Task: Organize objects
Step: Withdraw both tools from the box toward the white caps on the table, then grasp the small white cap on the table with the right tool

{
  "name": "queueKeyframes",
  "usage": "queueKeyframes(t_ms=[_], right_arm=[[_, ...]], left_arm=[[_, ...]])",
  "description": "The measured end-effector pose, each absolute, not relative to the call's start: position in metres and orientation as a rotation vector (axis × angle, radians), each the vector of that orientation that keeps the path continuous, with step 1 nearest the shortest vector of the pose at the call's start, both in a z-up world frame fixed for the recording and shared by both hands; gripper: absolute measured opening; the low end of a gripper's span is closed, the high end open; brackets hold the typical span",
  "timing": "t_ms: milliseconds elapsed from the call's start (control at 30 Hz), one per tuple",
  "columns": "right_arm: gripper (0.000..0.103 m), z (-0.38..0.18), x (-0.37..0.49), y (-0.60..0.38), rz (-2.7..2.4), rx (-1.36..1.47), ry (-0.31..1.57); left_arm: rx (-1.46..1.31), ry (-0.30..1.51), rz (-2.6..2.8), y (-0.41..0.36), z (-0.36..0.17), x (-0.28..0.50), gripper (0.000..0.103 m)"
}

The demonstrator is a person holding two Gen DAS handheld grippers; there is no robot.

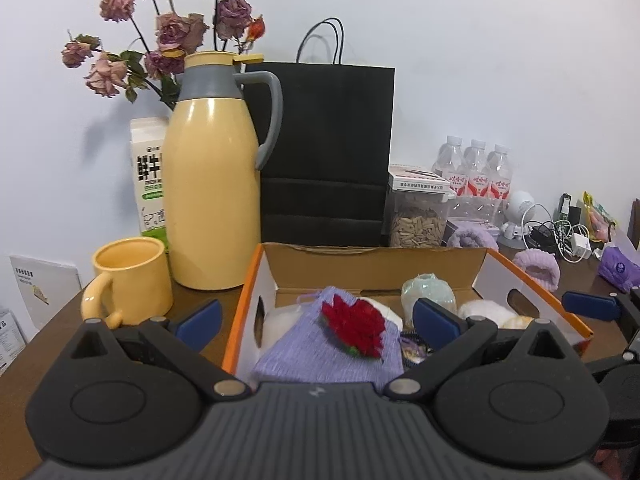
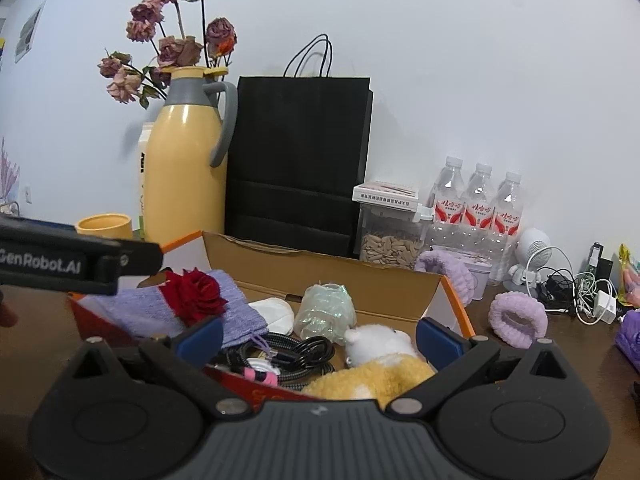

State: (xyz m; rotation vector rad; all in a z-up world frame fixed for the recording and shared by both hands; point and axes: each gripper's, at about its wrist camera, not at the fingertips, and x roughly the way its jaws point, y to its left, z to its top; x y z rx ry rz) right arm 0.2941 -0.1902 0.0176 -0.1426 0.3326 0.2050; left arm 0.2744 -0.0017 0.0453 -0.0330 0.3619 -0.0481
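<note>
Knitted lilac pouch [image 1: 320, 344] in cardboard box [image 1: 376, 268]

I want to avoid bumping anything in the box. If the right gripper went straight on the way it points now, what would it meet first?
Probably the plush toy in the cardboard box: it lies between the open fingers of the right gripper, nearest the camera. The shiny wrapped bundle sits just behind. Depth is uncertain in this fisheye view.

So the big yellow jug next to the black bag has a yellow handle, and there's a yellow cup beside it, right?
Almost. The yellow jug does stand next to the black bag, and the yellow cup is beside it, but the jug's handle is grey, not yellow. The left wrist view shows it clearly: a grey handle and grey collar, with only the body and lid yellow.
</note>
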Motion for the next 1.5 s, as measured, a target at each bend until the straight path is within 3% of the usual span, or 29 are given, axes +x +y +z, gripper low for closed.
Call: queueKeyframes(t_ms=[1100, 1300, 1433, 1500], right_arm=[[0.103, -0.020, 0.164, -0.120, 0.462, -0.194, 0.583], [0.090, -0.027, 0.170, -0.104, 0.486, -0.165, 0.632], [0.066, -0.032, 0.175, -0.099, 0.489, -0.156, 0.659], [0.062, -0.033, 0.176, -0.097, 0.489, -0.159, 0.657]], left_arm=[[-0.005, 0.594, 0.088, 0.081, 0.009, 0.137, 0.103], [-0.015, 0.623, 0.109, 0.096, 0.003, 0.128, 0.103], [-0.026, 0.629, 0.117, 0.103, 0.001, 0.125, 0.103], [-0.029, 0.630, 0.119, 0.105, 0.001, 0.125, 0.103]])
